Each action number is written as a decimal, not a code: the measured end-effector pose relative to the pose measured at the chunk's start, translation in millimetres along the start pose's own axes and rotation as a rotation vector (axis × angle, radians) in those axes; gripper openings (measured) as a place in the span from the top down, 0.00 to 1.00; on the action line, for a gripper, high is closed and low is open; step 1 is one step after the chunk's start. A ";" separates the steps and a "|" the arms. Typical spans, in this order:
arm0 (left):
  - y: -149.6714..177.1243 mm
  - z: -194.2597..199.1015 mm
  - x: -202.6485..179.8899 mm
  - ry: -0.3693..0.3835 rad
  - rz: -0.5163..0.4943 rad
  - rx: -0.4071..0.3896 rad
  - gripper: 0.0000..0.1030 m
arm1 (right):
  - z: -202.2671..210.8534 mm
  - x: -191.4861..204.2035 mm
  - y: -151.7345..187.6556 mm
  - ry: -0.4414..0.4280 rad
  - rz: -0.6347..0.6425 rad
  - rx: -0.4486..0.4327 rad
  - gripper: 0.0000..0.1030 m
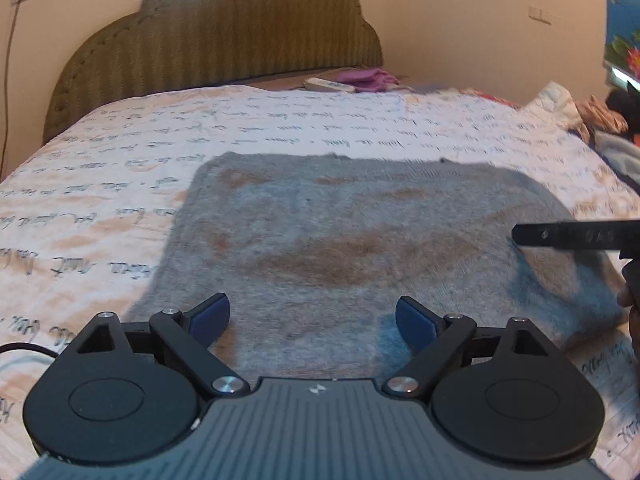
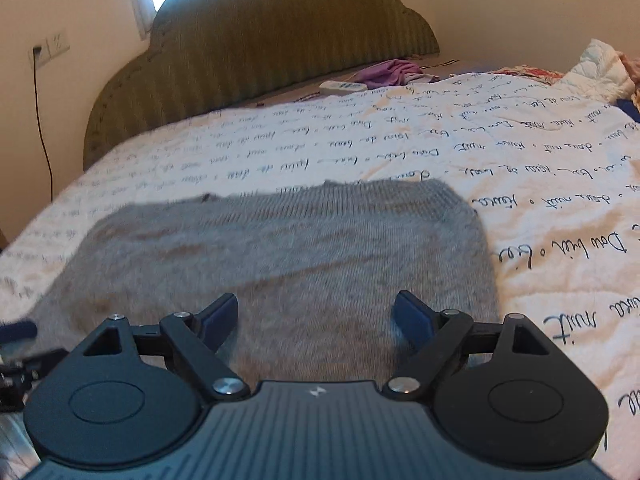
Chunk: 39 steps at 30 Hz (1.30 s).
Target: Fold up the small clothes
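left tongs [image 1: 312, 318]: wide apart, holding nothing, over the near edge of the gray sweater [image 1: 360, 248] | right tongs [image 2: 316, 316]: wide apart too, holding nothing, over the same sweater | sweater: flat on the white bed cover with writing [image 1: 120, 152] | behind: green headboard [image 1: 224, 36], purple cloth [image 2: 388, 70]

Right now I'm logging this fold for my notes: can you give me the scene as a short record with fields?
surface: bed with a white quilt printed with handwriting
garment: grey knit piece lying flat on the quilt, blurred
left tongs: open, over the garment's near edge, holding nothing
right tongs: open, over the garment's near edge, holding nothing
behind: green headboard; purple cloth and a white remote-like item by it
fold state: laid as a rough rectangle; layers cannot be told
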State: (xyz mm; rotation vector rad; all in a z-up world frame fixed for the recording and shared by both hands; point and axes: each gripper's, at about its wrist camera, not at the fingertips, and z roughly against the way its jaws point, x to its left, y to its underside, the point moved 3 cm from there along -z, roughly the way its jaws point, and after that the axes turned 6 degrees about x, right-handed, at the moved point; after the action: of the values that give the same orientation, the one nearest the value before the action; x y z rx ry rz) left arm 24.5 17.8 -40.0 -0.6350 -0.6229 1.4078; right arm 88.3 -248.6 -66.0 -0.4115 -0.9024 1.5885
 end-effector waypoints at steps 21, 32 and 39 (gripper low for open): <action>19.1 16.5 -4.2 -0.017 -0.013 0.021 0.09 | 41.5 7.1 61.6 0.133 0.047 0.054 0.04; 30.4 28.6 8.9 -0.034 -0.014 0.042 0.08 | 41.9 5.1 67.8 0.136 0.035 0.047 0.01; 46.6 37.6 41.4 -0.025 0.140 0.102 0.08 | 40.4 4.8 69.0 0.136 0.039 0.038 0.00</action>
State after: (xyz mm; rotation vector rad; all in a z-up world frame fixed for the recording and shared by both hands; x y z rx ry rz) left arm -32.1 63.0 -47.1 -0.5904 -0.5305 1.5701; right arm 12.5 -256.7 -90.3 -0.5059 -0.7636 1.5905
